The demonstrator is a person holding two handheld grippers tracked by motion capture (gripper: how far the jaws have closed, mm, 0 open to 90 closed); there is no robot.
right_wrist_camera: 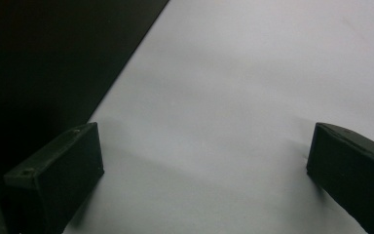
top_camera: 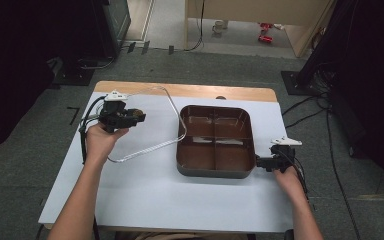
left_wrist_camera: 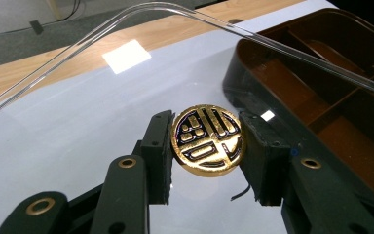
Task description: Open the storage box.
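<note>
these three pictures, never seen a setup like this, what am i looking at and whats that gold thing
A person sits at a table holding hand-operated tongs in each hand. The high view looks down from above; the other two come from cameras riding on each pair of tongs. On the white table cover sit a brown square tray with four compartments and its clear plastic lid beside it. The left tongs are shut on a round gold coin with dark embossed markings, above the lid. The right tongs are open, by the tray's right corner.
</note>
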